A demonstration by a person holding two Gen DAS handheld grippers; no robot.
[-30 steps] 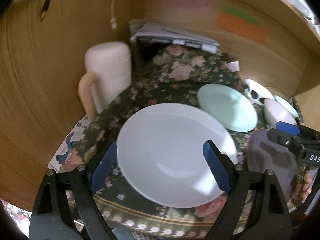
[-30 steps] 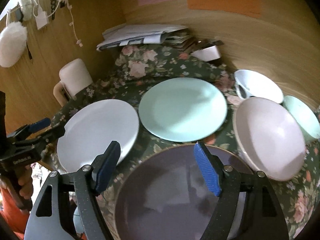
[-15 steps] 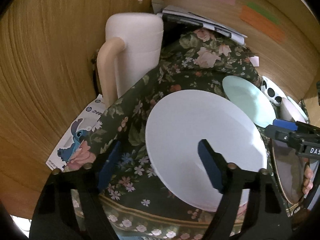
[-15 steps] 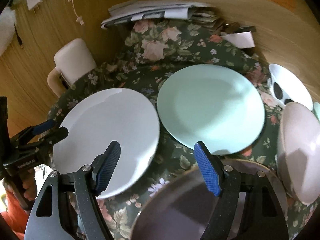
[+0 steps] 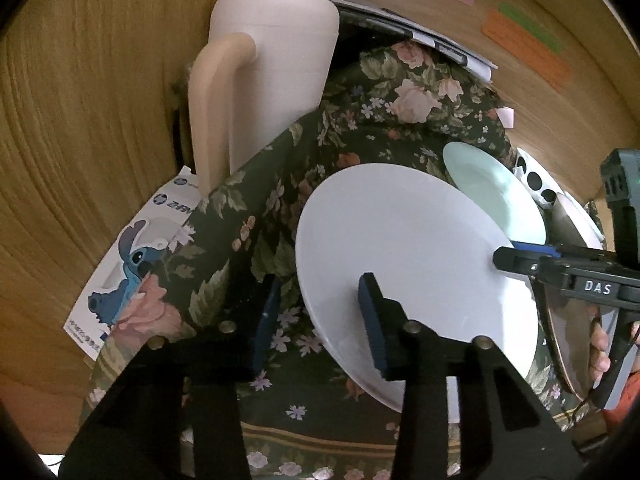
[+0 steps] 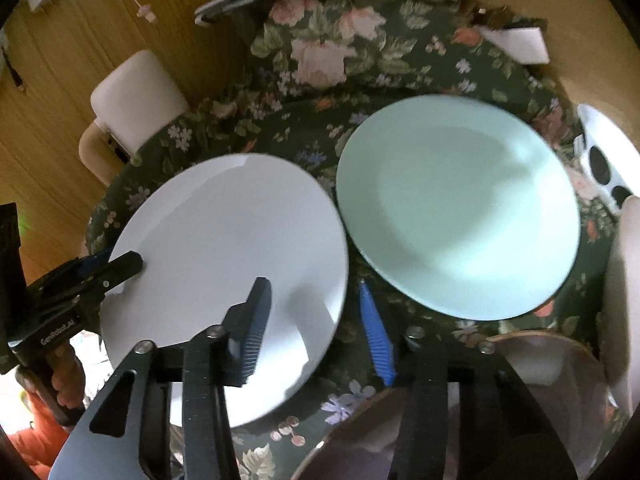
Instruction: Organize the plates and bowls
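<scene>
- Find the white plate [image 5: 400, 248] lying flat on the table's floral cloth [image 5: 360, 92], just beside the mint plate [image 6: 456, 208], with rims nearly touching.
- Note the left gripper [image 5: 318, 320] straddling one side of the white plate's rim, with jaws closing: one pad over the plate, the other off the rim over the cloth, no firm clamp visible yet.
- Note the right gripper [image 6: 316, 328] at the opposite rim, likewise with jaws closing around the edge and a sliver of gap showing.
- Finish both closures together, to avoid shoving the plate sideways into its mint neighbour.
- Work the outer pad under the lip before squeezing.
- Expect slipping from a shallow bite on glazed ware.
- Lift level, with both hands rising evenly.
- Avoid any tilt toward the mint plate.
- Keep the right gripper clear of the brown-rimmed dish [image 6: 540, 360] just beside it.
- Choose the stacking spot only after lifting free.
</scene>
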